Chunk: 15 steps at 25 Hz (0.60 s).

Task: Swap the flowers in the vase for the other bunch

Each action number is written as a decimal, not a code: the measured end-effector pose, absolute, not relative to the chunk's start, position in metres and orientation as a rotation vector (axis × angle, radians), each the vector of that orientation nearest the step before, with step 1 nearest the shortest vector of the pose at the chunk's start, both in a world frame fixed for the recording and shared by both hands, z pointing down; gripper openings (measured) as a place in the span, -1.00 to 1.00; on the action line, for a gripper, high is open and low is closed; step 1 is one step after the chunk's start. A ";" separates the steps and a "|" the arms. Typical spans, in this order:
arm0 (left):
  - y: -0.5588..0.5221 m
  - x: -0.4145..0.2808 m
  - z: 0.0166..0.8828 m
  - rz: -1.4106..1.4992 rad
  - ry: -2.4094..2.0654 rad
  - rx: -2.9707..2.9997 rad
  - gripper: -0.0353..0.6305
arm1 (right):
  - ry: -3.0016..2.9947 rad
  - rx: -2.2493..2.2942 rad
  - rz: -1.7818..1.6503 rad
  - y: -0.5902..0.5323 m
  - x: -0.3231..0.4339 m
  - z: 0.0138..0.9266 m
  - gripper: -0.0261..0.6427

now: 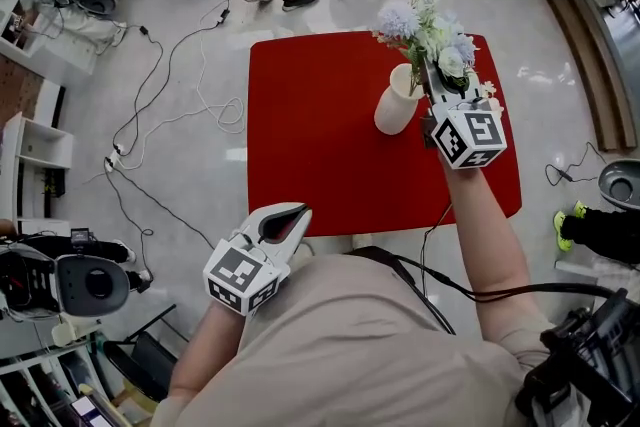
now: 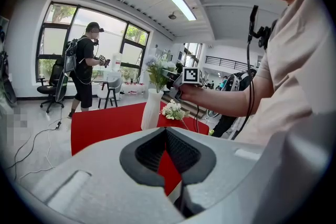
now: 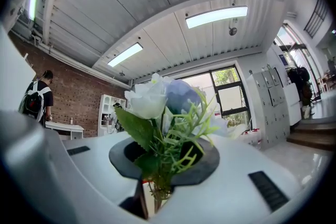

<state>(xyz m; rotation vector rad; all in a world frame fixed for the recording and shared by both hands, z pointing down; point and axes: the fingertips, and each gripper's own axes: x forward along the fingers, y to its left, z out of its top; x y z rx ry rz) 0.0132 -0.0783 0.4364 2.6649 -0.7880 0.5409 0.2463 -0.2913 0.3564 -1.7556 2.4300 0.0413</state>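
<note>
Red table (image 1: 320, 145): white vase (image 1: 398, 103) stands near its far right edge. Blue-white bunch (image 1: 432, 33) is clamped by the stems in the right gripper (image 1: 432, 80), jaws nearly together, apparently right over the vase mouth. Stems are best kept vertical and centred before release. Left gripper (image 1: 290, 220) is closed, empty.

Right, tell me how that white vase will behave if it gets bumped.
The vase looks tall and slim, so a bump near its mouth would probably tip it rather than slide it. Its smooth white surface suggests ceramic: likely slippery and breakable.
</note>
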 end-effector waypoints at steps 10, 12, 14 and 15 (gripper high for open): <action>-0.073 0.000 0.436 0.540 -0.769 2.674 -0.87 | 2.482 -1.816 0.009 -0.281 0.230 0.385 -0.49; -0.071 -0.005 0.438 0.535 -0.761 2.675 -0.87 | 2.486 -1.827 0.008 -0.278 0.224 0.388 -0.47; -0.068 -0.011 0.439 0.530 -0.754 2.676 -0.87 | 2.493 -1.842 0.010 -0.273 0.217 0.391 -0.43; -0.066 -0.012 0.439 0.528 -0.750 2.678 -0.87 | 2.497 -1.848 0.010 -0.272 0.215 0.391 -0.38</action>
